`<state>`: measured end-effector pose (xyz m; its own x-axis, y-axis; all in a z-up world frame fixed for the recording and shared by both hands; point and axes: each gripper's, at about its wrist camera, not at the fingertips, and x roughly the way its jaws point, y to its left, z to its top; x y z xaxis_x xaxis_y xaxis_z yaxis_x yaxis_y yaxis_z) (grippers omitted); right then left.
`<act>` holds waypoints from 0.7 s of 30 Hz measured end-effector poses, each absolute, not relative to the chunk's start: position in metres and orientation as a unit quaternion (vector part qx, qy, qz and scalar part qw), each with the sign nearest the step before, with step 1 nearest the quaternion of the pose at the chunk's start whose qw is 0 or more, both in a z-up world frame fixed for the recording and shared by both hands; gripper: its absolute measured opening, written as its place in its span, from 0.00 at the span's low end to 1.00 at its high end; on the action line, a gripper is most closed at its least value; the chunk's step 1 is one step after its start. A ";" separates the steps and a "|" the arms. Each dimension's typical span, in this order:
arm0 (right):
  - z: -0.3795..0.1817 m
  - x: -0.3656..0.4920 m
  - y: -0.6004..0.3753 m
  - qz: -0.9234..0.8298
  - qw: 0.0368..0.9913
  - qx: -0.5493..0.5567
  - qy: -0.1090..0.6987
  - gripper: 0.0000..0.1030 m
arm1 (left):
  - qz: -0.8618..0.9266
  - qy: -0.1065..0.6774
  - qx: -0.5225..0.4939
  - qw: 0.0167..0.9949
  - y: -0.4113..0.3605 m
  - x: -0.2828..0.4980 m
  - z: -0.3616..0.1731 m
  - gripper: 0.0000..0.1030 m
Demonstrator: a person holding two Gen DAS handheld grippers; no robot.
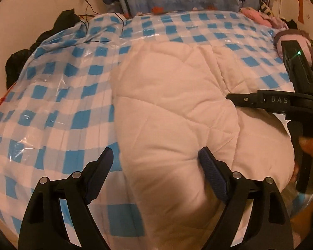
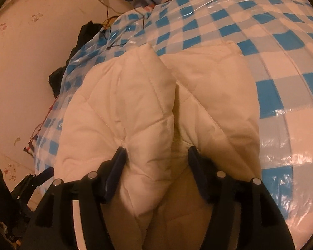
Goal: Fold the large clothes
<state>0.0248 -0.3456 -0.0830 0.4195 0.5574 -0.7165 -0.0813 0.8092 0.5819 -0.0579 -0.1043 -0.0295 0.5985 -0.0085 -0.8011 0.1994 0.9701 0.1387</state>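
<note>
Done: we see the white quilted coat already doubled into a long bundle on the bed.
Left: we judge more folds remain to make it compact.
Left tongs: open over the bundle's near edge, gripping nothing.
Right tongs: open astride a padded fold, not pinching.
Room: we have bare checked cover both sides; wall close left.
</note>
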 end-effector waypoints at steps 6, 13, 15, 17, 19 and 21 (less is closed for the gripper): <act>-0.018 -0.022 -0.357 0.174 0.854 0.221 0.438 0.81 | -0.050 0.428 0.120 0.894 -0.093 -0.063 -0.026 0.78; -0.057 -0.031 -0.329 0.134 0.840 0.135 0.509 0.81 | -0.064 0.415 0.112 0.901 -0.089 -0.072 -0.020 0.78; -0.053 -0.032 -0.327 0.129 0.842 0.125 0.509 0.82 | -0.063 0.406 0.109 0.905 -0.087 -0.074 -0.015 0.78; -0.051 -0.036 -0.327 0.127 0.845 0.124 0.505 0.82 | -0.059 0.391 0.109 0.912 -0.086 -0.075 -0.008 0.78; -0.050 -0.040 -0.329 0.127 0.845 0.130 0.503 0.82 | -0.058 0.379 0.108 0.917 -0.086 -0.074 0.000 0.78; -0.050 -0.041 -0.332 0.128 0.846 0.140 0.499 0.83 | -0.057 0.368 0.108 0.922 -0.088 -0.071 0.006 0.78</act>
